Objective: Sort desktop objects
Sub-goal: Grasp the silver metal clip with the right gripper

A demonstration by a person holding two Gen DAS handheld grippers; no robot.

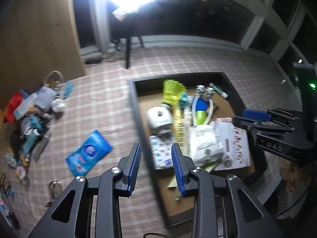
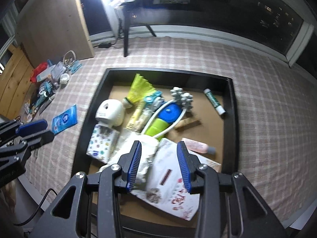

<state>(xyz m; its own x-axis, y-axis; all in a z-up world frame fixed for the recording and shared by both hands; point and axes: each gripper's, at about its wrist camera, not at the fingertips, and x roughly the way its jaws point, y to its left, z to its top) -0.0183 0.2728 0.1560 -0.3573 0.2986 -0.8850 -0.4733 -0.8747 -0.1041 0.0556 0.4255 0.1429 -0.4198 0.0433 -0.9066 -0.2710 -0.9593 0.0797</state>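
Both claws hang empty with their jaws apart: your left claw (image 1: 156,166) over the near-left wall of the black tray (image 2: 95,99), your right claw (image 2: 159,163) above the white pouch (image 2: 168,170) and crumpled white bag (image 2: 146,152) inside it. You look to be between picks; the blue wipes packet (image 1: 89,151) lies alone on the plaid cloth (image 2: 267,99), near the tray. Next, carry your left claw across to it and close on its edge
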